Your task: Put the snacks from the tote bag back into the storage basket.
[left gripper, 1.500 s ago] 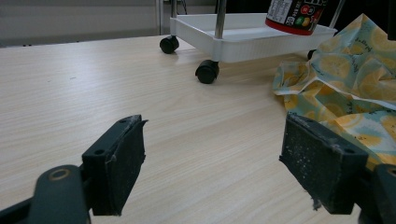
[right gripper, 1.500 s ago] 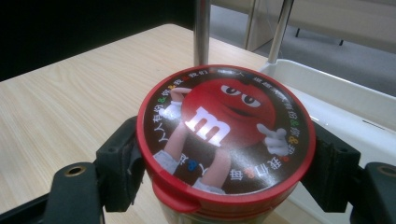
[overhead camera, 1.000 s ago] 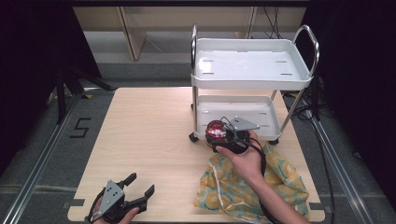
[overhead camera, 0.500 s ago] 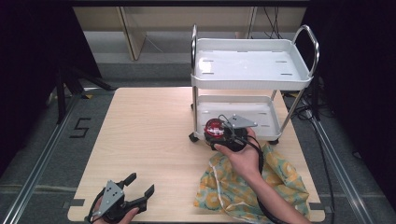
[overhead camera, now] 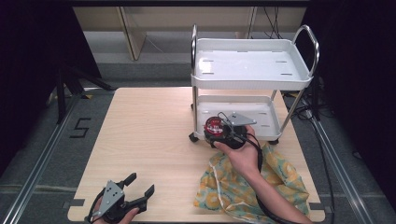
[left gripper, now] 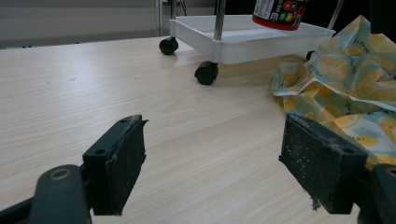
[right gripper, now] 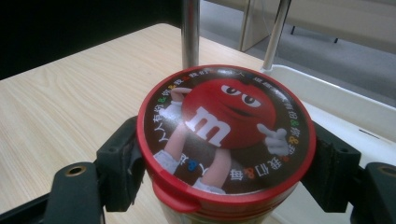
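red "m" on candy tub lid (right gripper: 226, 129)

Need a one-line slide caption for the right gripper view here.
Right gripper clamps a red-lidded candy tub by its sides, held above the wooden table beside the white cart's lower tray.

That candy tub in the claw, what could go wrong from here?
The tub is round and pinched only at its sides by the right claw, so it might slip or twist. It is close to the cart post and tray rim, so it may bump them. The cloth under the arm could get dragged.
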Motion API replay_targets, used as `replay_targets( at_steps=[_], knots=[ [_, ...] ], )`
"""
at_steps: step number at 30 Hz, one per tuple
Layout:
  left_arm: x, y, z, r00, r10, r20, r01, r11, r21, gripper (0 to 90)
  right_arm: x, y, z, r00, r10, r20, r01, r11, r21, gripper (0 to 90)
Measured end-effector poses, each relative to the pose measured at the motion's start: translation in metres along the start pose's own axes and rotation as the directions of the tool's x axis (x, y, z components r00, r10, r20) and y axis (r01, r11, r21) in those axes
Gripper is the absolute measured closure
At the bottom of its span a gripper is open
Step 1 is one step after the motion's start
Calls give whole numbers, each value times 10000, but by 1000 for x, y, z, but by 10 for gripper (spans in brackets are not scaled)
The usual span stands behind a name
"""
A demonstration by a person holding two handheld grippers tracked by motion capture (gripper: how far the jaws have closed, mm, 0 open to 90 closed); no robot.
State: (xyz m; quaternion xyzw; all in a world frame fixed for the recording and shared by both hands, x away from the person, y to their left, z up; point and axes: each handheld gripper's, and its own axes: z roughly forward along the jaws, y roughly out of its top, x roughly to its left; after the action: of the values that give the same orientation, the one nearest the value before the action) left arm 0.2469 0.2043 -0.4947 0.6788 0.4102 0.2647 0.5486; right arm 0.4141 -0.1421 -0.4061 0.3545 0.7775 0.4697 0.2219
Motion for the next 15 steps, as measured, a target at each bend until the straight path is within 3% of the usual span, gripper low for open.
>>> replay_targets(
  at_steps=[4,5,7,10,13,15],
  knots=[
    [0,0,0,10000,3,4,-3,10000,11,212,-1,2,3,9999,-84,-76,84,10000,-20,266],
    [0,0,0,10000,-4,0,4,10000,9,212,1,2,2,9999,145,36,-145,9998,104,266],
    [0,0,0,10000,-4,5,4,10000,-10,212,-1,3,4,9999,-120,11,120,9999,16,266],
    [1,0,0,10000,68,-54,-68,10000,-11,213,0,4,5,10000,88,23,-88,9999,70,266],
    [0,0,-1,10000,18,-24,-18,10000,-15,213,-1,5,6,9999,-98,35,98,10000,-4,266],
    [-1,0,-1,9999,-87,-97,87,10000,-9,213,0,6,7,9999,106,29,-106,9999,50,266]
  ],
)
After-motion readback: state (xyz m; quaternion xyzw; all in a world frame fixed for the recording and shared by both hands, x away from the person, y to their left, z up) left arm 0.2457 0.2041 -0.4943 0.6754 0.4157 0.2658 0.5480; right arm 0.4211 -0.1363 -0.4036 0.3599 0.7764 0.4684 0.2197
